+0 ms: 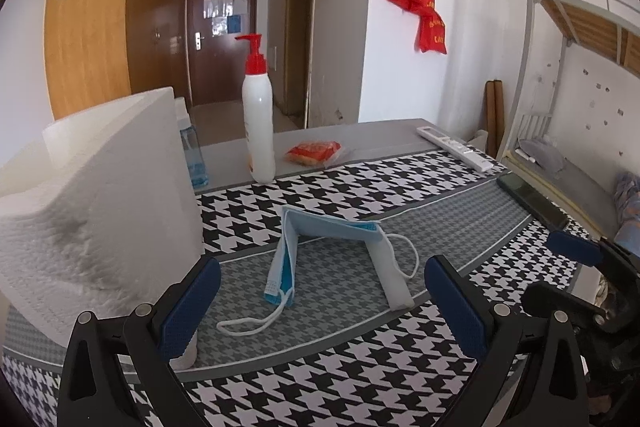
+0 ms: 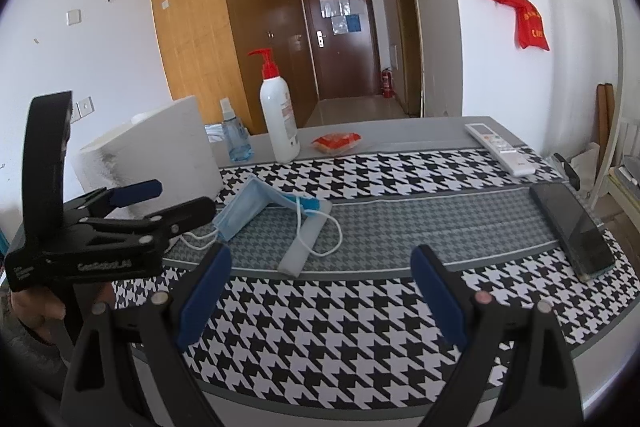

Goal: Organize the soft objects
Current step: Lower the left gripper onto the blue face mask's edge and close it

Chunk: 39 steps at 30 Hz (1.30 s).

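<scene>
A light blue and white face mask (image 1: 332,247) lies bent into a raised arch on the houndstooth table runner (image 1: 360,367), its white ear loops trailing on the cloth. It also shows in the right wrist view (image 2: 280,215). My left gripper (image 1: 322,303) is open and empty just before the mask; it appears from the side in the right wrist view (image 2: 172,201), left of the mask. My right gripper (image 2: 320,295) is open and empty, short of the mask, and its fingertip (image 1: 576,247) shows at the right of the left wrist view.
A white foam box (image 1: 100,211) stands close on the left. Behind the runner stand a white pump bottle (image 1: 259,131), a blue spray bottle (image 2: 236,139) and a red snack packet (image 1: 314,151). A white remote (image 2: 500,147) and a dark phone (image 2: 572,231) lie right.
</scene>
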Available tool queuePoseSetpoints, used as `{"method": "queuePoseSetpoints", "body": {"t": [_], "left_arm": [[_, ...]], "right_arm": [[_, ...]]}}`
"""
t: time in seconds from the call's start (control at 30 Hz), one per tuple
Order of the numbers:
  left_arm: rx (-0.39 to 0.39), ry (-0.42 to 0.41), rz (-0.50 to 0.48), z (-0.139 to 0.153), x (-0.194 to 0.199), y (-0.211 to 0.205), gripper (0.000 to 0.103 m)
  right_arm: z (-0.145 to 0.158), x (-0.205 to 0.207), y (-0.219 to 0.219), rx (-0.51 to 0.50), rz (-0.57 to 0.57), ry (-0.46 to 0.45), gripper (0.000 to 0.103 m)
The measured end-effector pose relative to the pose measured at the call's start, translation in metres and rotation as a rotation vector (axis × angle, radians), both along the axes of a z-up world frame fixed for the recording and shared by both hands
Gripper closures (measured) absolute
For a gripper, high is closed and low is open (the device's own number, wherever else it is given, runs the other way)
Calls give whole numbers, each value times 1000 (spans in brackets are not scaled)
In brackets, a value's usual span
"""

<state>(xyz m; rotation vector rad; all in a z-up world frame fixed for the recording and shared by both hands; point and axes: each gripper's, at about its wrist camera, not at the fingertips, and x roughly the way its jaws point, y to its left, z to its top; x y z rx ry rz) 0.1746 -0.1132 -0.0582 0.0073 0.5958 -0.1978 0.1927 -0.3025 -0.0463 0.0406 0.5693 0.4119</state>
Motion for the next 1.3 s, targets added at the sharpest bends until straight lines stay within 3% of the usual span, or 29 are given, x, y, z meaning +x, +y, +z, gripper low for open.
{"method": "queuePoseSetpoints", "body": {"t": [0.27,0.33,0.7,1.13,1.3], "left_arm": [[10,34,-3,-10,17,-1,11],[8,52,0,-14,20,-1,19],[-12,123,27,-30,35,5,24],[-12,224,60,-49,54,8,52],[-8,254,64,-56,58,8,59]], "right_arm": [[-4,7,3,1,10,16,9],[-5,8,4,0,10,21,9],[-13,21,15,-18,23,59,10],[-20,35,24,-33,53,109,10],[-22,38,26,-41,60,120,10]]}}
